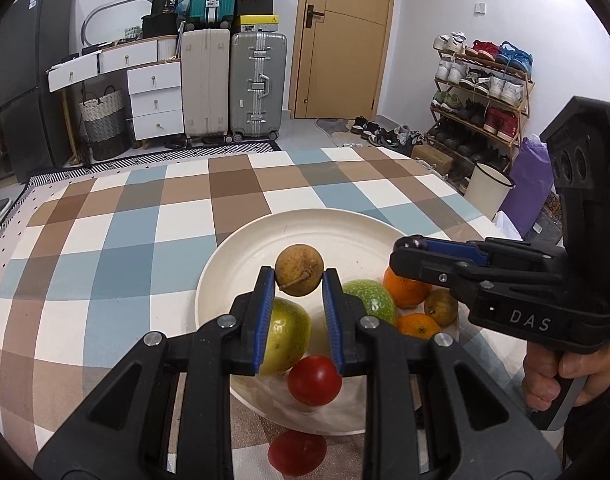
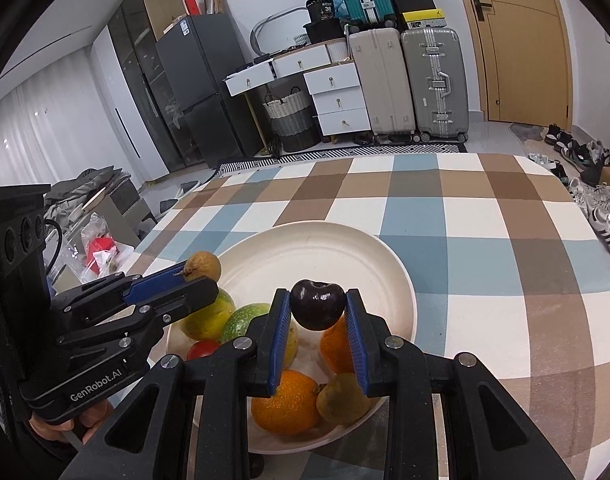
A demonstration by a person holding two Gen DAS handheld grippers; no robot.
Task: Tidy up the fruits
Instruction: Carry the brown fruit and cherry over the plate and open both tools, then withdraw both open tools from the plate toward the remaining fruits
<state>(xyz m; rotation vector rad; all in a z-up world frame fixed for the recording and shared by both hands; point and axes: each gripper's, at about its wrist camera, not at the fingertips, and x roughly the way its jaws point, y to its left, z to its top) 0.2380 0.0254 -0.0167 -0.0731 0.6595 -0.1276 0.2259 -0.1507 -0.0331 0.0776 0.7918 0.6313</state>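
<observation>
Left wrist view: the left gripper (image 1: 298, 280) holds a small round tan-brown fruit with a dry stem (image 1: 298, 274); its blue-padded jaws are clamped on the fruit's two sides. The fruit hangs above the wide round cream plate (image 1: 265, 240), which rests on the table covered with a brown, blue and white checked cloth (image 1: 105, 232). On the plate lie a yellow-green round fruit (image 1: 287, 340), a green speckled fruit (image 1: 371, 302), two oranges (image 1: 407, 290), a small brownish pear-shaped fruit (image 1: 441, 306) and a red tomato (image 1: 314, 380). A second red tomato (image 1: 297, 454) lies on the cloth just outside the plate's near rim. At right, the right gripper (image 1: 415, 250) reaches over the plate, with a hand (image 1: 553, 372) on its handle; what its jaws hold is hidden here.

Right wrist view: the right gripper (image 2: 317, 308) holds a dark, glossy, almost black cherry (image 2: 317, 305), its jaws clamped on either side. The cherry hangs above the plate (image 2: 345, 248), over the near oranges (image 2: 287, 404). At left, the left gripper (image 2: 201, 276) carries the tan-brown fruit (image 2: 204, 266) over the plate's left rim. The right part of the plate is bare.
</observation>
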